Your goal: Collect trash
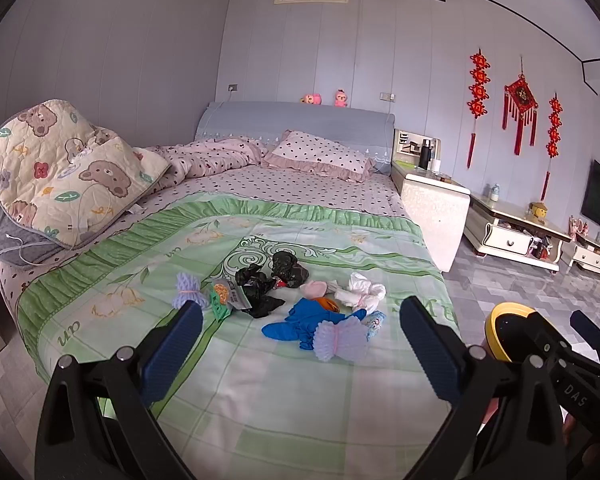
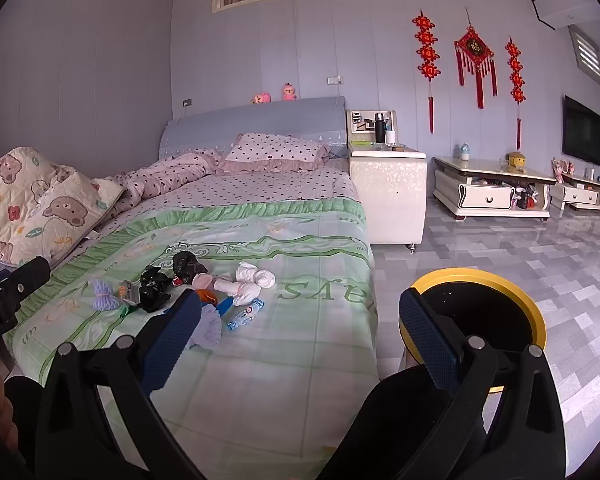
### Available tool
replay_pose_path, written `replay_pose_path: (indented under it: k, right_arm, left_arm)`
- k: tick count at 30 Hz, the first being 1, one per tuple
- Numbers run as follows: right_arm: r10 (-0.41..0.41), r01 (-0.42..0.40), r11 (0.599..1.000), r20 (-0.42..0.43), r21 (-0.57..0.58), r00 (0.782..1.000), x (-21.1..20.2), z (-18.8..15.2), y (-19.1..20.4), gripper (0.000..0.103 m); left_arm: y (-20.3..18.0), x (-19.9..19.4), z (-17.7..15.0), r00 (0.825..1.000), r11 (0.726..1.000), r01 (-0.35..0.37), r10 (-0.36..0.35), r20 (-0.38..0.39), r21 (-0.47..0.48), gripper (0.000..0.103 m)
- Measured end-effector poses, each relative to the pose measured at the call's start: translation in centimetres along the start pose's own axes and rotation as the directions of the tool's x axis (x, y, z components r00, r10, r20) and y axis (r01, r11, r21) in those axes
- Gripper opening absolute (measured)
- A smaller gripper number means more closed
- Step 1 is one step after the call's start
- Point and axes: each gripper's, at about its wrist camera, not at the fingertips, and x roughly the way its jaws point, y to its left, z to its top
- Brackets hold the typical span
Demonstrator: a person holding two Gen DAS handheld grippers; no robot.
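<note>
Trash (image 1: 300, 300) lay in a loose scatter at the centre of the left wrist frame, all of it on the green bedspread (image 1: 260, 380); none of it was in hand, so we judged the collecting not yet begun. We counted black plastic bags (image 1: 260, 284), a blue glove (image 1: 300, 320), white wadded tissue (image 1: 364, 290), two pale foam nets (image 1: 340, 338), a snack wrapper (image 1: 224, 294) and a small bottle label (image 2: 246, 314), some touching, some just apart.

Our left gripper (image 1: 300, 344) stood with its jaws spread as wide as they go, holding nothing, its fingers framing the pile from the lower part of the frame. Our right gripper (image 2: 300, 340) was likewise wide open and empty, low in the right wrist frame.

Beside the bed, at the lower right of the right wrist frame, stood the yellow-rimmed bin (image 2: 476, 276), black inside; we could not see anything in it.

Around us were a bear-print quilt (image 1: 60, 176) at the left, a spotted pillow (image 1: 320, 152) near the headboard, a white nightstand (image 2: 388, 192) and red wall hangings (image 2: 474, 52) at the upper right. Nothing blocked the pile; we thought only the soft, thin pieces lying flat on the cloth might be awkward to pinch.
</note>
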Motion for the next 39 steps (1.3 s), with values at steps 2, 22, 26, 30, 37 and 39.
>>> replay_pose_path:
  k: [2, 22, 26, 30, 37, 39]
  right_arm:
    - [0.0, 0.0, 1.0, 0.0, 0.0, 1.0, 0.07, -0.02, 0.06, 0.095]
    - [0.004, -0.004, 1.0, -0.014, -0.001, 1.0, 0.19, -0.24, -0.14, 0.095]
    - [0.004, -0.004, 1.0, -0.015, -0.001, 1.0, 0.23, -0.3, -0.1, 0.095]
    - [0.005, -0.005, 1.0, -0.017, -0.001, 1.0, 0.3, -0.36, -0.13, 0.095]
    - [0.005, -0.005, 1.0, -0.018, -0.001, 1.0, 0.38, -0.46, -0.14, 0.095]
    - [0.005, -0.005, 1.0, -0.019, -0.001, 1.0, 0.39, -0.45, -0.12, 0.095]
  left_arm:
    - [0.01, -0.01, -0.03, 1.0, 1.0, 0.0, 0.0, 0.001, -0.001, 0.096]
    - [0.05, 0.12, -0.26, 1.0, 1.0, 0.001, -0.001, -0.004, -0.003, 0.096]
    - [0.04, 0.24, -0.46, 1.0, 1.0, 0.002, -0.002, -0.006, -0.003, 0.096]
    - [0.06, 0.35, -0.74, 1.0, 1.0, 0.002, -0.002, -0.008, -0.003, 0.096]
    - [0.08, 0.4, -0.76, 1.0, 1.0, 0.003, -0.003, -0.009, -0.003, 0.095]
    - [0.09, 0.42, -0.82, 1.0, 1.0, 0.002, -0.002, -0.009, -0.002, 0.096]
